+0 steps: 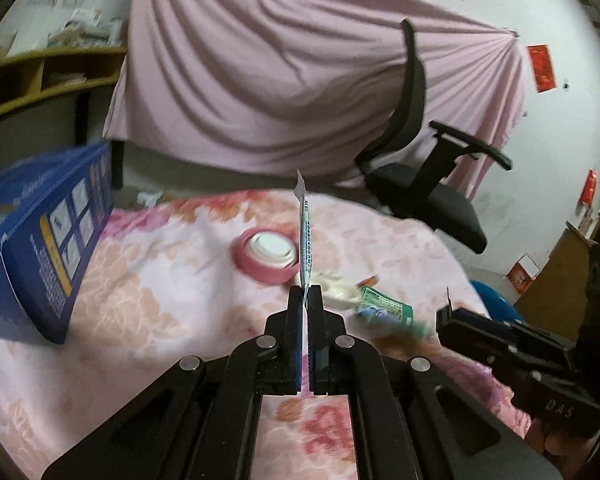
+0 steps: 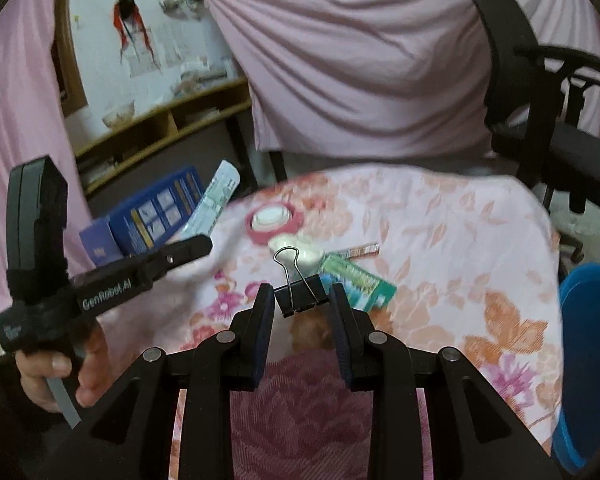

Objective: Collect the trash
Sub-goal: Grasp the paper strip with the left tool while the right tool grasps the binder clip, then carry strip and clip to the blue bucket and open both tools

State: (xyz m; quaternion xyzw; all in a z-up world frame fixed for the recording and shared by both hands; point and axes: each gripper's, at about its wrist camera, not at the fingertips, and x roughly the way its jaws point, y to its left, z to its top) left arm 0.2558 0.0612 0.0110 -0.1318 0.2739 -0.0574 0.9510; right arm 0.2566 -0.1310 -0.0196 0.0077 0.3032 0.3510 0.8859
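My left gripper [image 1: 305,290] is shut on a thin white sachet with blue-green print [image 1: 303,236], which stands up edge-on from the fingertips. In the right wrist view that gripper [image 2: 206,242] is held in a hand at the left, with the sachet [image 2: 216,200] sticking up from it. My right gripper [image 2: 300,294] grips a black binder clip [image 2: 300,300], wire handles up, above the floral tablecloth [image 2: 440,240]. On the cloth beyond lie a green wrapper [image 2: 356,280], a small orange-striped wrapper [image 2: 360,249] and a white crumpled piece [image 2: 300,250].
A pink tape roll [image 1: 266,254] lies mid-table and a blue box [image 1: 40,248] stands at the left edge. A black office chair [image 1: 420,184] stands behind the table before a pink curtain. A blue bin [image 2: 588,360] sits low at the right.
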